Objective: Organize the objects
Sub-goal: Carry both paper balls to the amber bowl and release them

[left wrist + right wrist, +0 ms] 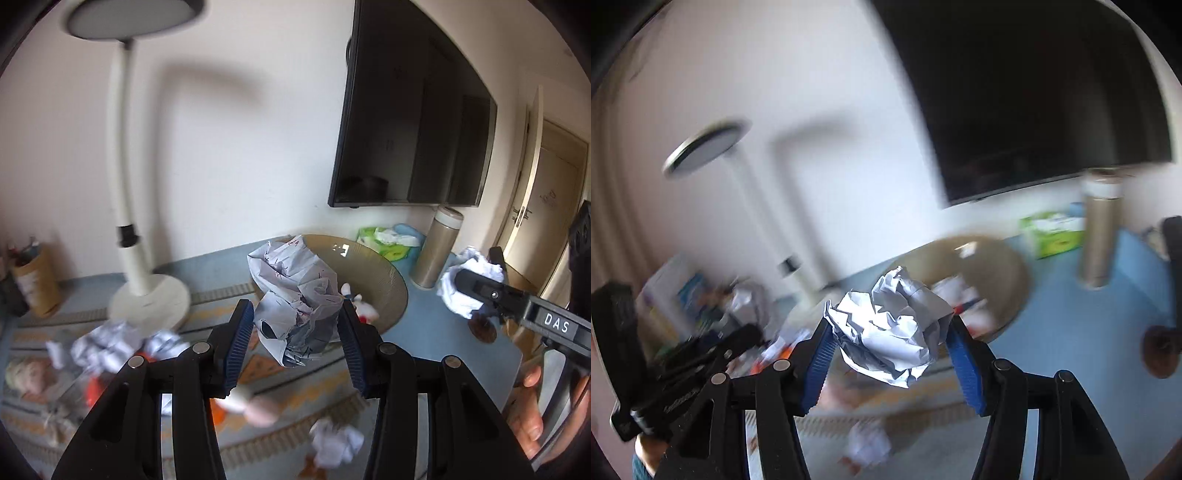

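Left gripper [295, 325]: nearest in the left wrist view, angled somewhat downward over the table, its blue ribbed pads clamped on either side of a crumpled paper with red scribbles [293, 299]
Scribbled paper, lie: held clear of the tabletop; long axis roughly upright, its lower tip hanging down between the fingers and its top rising past the fingertips
Right gripper [888, 328]: also tilted downward, blue pads pressing a white crumpled paper ball [894, 328] from both sides
White ball, lie: lifted off the table, wider than tall, its long axis running across from pad to pad
Person's hand [532, 410]: at the right edge of the left wrist view, wrapped round the handle of the right gripper
Table [436, 325]: blue, with a patterned mat [295, 384] under more paper balls and blurred toys
Brown bowl [384, 280]: beyond the left gripper, small toys inside
Farther back: white desk lamp [147, 291], thermos [437, 247], green tissue pack [388, 240]
Wall: dark television [413, 110] mounted above the table
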A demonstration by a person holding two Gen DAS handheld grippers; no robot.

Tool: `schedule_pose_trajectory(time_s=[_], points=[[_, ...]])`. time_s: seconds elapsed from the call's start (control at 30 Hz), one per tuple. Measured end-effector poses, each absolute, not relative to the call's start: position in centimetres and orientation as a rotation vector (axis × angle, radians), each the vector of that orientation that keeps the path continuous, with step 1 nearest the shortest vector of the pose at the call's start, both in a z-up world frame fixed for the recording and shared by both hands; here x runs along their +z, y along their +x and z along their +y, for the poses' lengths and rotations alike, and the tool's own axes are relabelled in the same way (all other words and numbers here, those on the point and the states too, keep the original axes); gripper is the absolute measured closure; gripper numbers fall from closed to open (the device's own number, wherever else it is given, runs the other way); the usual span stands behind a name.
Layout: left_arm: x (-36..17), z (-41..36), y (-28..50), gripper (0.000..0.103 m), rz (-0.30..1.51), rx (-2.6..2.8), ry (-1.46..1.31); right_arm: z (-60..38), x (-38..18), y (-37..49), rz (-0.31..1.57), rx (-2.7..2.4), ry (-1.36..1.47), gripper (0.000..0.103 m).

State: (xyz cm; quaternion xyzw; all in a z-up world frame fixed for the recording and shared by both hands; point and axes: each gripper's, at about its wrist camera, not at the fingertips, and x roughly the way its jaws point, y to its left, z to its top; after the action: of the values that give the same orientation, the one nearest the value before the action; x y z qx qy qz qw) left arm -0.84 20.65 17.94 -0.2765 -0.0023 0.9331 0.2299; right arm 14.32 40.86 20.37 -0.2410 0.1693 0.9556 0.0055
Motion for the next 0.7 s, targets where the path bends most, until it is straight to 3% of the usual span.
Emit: schedule_pose_trajectory(time_s=[0.17,0.43,0.47,0.5,0.57,0.7], points=[[15.7,25.1,-5.6,0.059,0.036,2.534,-0.862,46.2,18.5,10.7,0.670,2.820,-0.798,0.044],[13.0,28.5,-9.7,0.056,0.061,2.517,-0.934,48.2,15.9,4.2,0.561,2.755,-0.915,0.040],[12.8,28.7,-10.0,0.049,0.055,2.519,-0.929,48.3,15.7,3.4,0.545,2.753,-0.917,0.038],[12.7,28.8,-10.4,0.026,0.038,2.532,-0.923,48.4,15.5,2.9,0.524,2.746,-0.917,0.033],[12.5,28.6,-10.8,0.003,0.015,2.564,-0.932,48.8,15.1,1.7,0.485,2.727,-0.929,0.031],[12.9,26.9,-10.0,0.003,-0.031,2.557,-0.917,49.6,14.2,1.3,0.519,2.718,-0.973,0.031]])
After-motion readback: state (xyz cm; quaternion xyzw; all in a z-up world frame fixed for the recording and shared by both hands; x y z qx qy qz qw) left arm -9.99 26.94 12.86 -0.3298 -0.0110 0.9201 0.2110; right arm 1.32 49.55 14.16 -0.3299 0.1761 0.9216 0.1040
